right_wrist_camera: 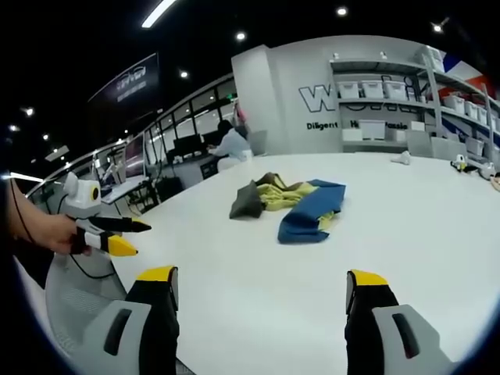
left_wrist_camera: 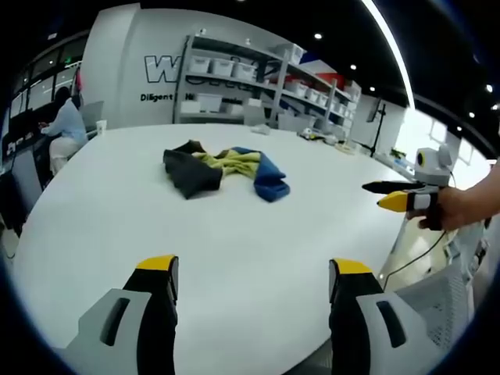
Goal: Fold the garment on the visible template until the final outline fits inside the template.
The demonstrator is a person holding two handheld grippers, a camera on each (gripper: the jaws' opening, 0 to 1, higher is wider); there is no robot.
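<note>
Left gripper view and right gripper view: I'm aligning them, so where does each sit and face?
Left gripper view: rides the left claw, open, facing the crumpled garment on the white table; a hand holds the right claw.
Right gripper view: rides the right claw, open, facing the garment; a hand holds the left claw.
Shared: garment, table, shelving.

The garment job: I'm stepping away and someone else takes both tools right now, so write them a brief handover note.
Left tool: open, holding nothing, above the near edge of the white table.
Right tool: open, holding nothing, also at the near edge.
Garment: a crumpled heap of dark, yellow and blue cloth, mid-table, beyond both tools.
Template: I cannot make one out on the table.
Done: nothing yet.
Left: spread the garment, fold it to fit the template.
</note>
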